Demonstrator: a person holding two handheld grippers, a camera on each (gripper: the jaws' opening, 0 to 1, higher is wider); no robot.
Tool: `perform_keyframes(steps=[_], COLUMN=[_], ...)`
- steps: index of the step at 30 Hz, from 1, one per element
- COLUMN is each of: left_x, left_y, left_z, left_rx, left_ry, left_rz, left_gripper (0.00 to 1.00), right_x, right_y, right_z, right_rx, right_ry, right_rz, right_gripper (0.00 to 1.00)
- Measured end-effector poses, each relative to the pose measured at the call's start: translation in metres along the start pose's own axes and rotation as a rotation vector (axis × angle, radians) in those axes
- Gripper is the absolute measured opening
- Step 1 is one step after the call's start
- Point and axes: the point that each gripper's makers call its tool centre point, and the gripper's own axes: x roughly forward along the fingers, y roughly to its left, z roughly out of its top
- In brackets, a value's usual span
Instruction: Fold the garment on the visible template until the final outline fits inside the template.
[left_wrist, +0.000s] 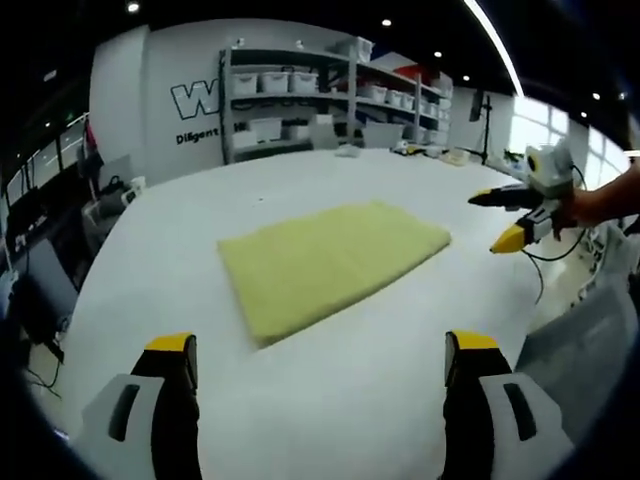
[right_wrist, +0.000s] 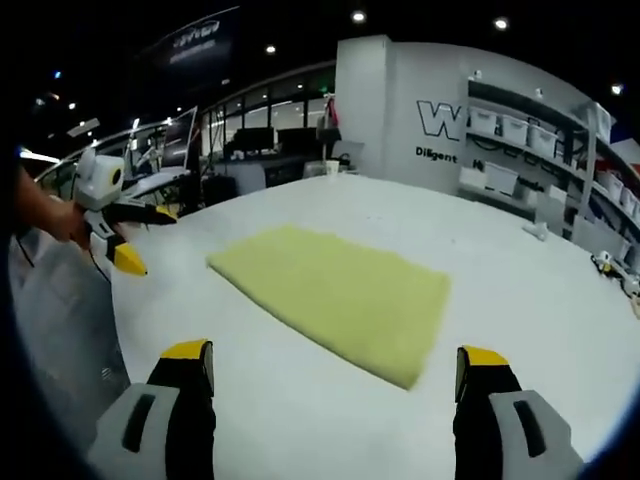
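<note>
Left gripper view: the folded yellow garment (left_wrist: 335, 262) lies mid-frame on the white table (left_wrist: 400, 380), bare cloth all round. Shelves (left_wrist: 330, 100) stand at the top. The left gripper (left_wrist: 320, 375) is spread wide; the right gripper (left_wrist: 505, 215), at the right edge, gapes too.

Right gripper view: the garment sits centre, the right gripper's jaws wide apart at the bottom, the left gripper at upper left, hand-held.

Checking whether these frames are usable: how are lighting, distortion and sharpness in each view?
Left gripper view: even light on the flat yellow-green folded cloth, a bright window at far right, the white table bulging from fisheye. Right gripper view: cloth evenly lit, shelving bent, edges soft.
</note>
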Motion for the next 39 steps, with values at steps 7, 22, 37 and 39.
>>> perform_keyframes(steps=[7,22,37,39], left_x=[0.000,0.000,0.001,0.000], left_y=[0.007,0.008,0.007,0.004], left_z=[-0.004,-0.004,-0.002,0.002], left_rx=[-0.025,-0.023,-0.003,0.010], left_ry=[0.013,0.014,0.020,0.013], left_rz=[0.021,0.027,0.013,-0.004], left_gripper=[0.99,0.99,0.99,0.99], right_x=[0.000,-0.001,-0.002,-0.005], right_y=[-0.003,-0.012,-0.013,-0.014], right_z=[-0.009,-0.012,-0.011,-0.009], right_rx=[0.005,0.003,-0.008,-0.010], right_ry=[0.026,0.039,0.048,0.042], right_rz=[0.005,-0.002,0.003,0.000], right_gripper=[0.99,0.99,0.99,0.99])
